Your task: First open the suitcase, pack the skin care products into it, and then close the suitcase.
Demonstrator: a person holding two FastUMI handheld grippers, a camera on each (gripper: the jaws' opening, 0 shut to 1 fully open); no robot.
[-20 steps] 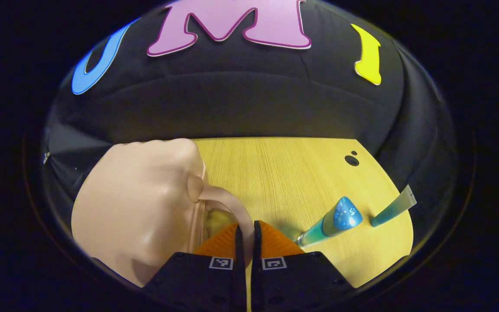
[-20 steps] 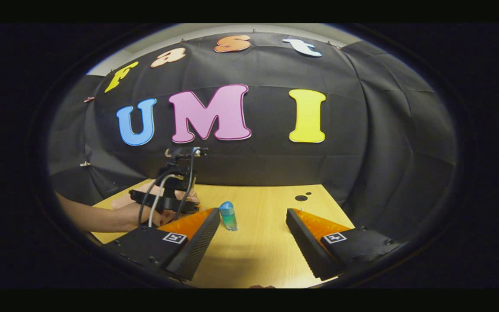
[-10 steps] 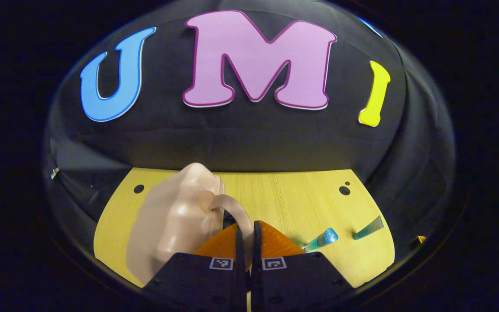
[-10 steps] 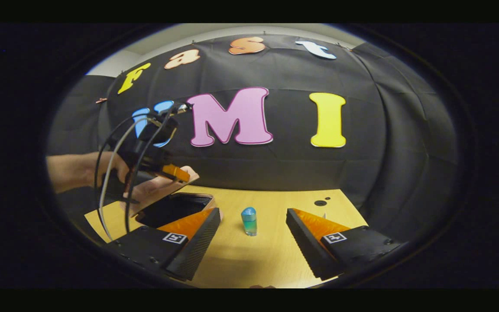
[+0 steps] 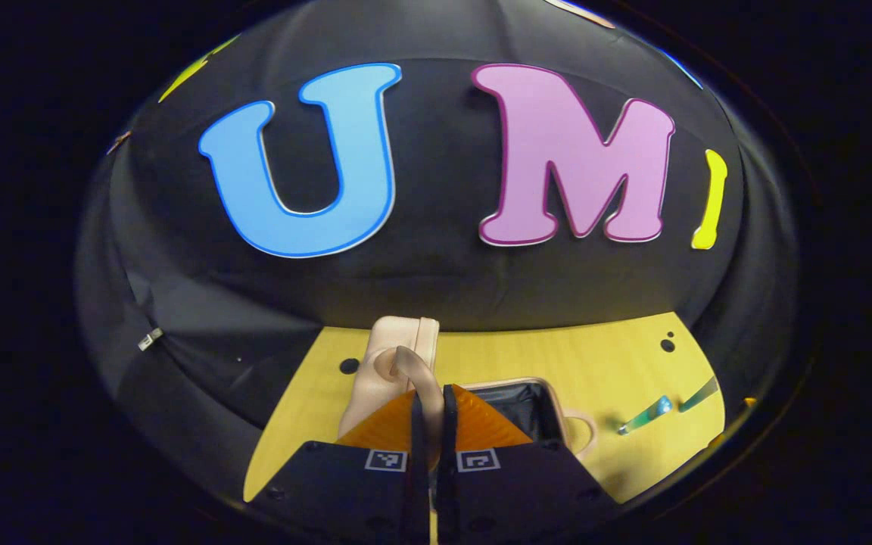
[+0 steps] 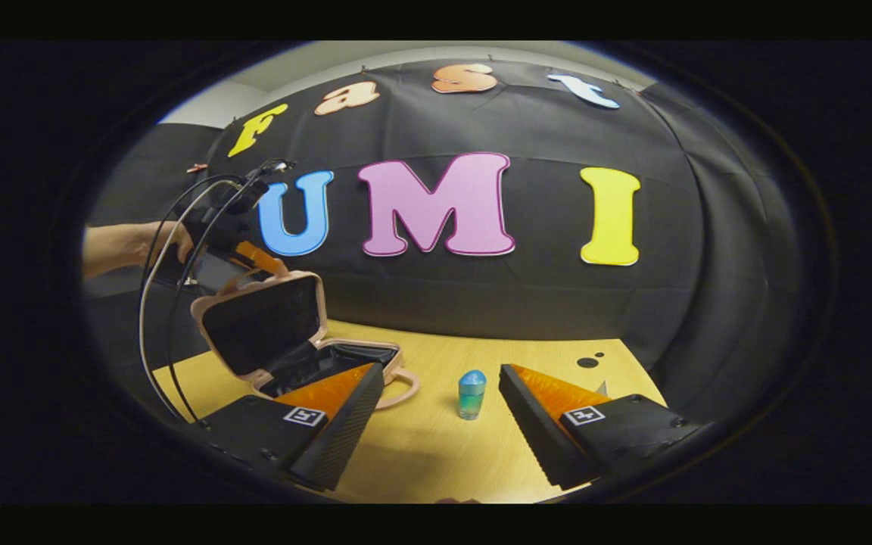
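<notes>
In the left gripper view my left gripper (image 5: 430, 397) is shut on the loop handle (image 5: 409, 365) of the pink suitcase's lid (image 5: 375, 378). The lid stands nearly upright above the black-lined base (image 5: 530, 401). The right gripper view shows the open suitcase (image 6: 262, 322) at the left, with the left gripper (image 6: 254, 259) on the lid's top handle and a hand (image 6: 126, 246) behind it. A small blue-green bottle (image 6: 471, 393) stands upright between the fingers of my open right gripper (image 6: 442, 378), farther off. The bottle (image 5: 644, 416) and a teal tube (image 5: 697, 393) lie right of the suitcase.
The wooden table (image 6: 436, 454) has small round holes (image 6: 587, 362) at its far right. The black cloth wall rises just behind the table's far edge. Cables (image 6: 156, 303) hang from the left gripper beside the lid.
The left gripper has swung the lid up by its handle, from lying shut to standing nearly upright, baring the black lining. The right gripper stays open and has turned slightly left.
</notes>
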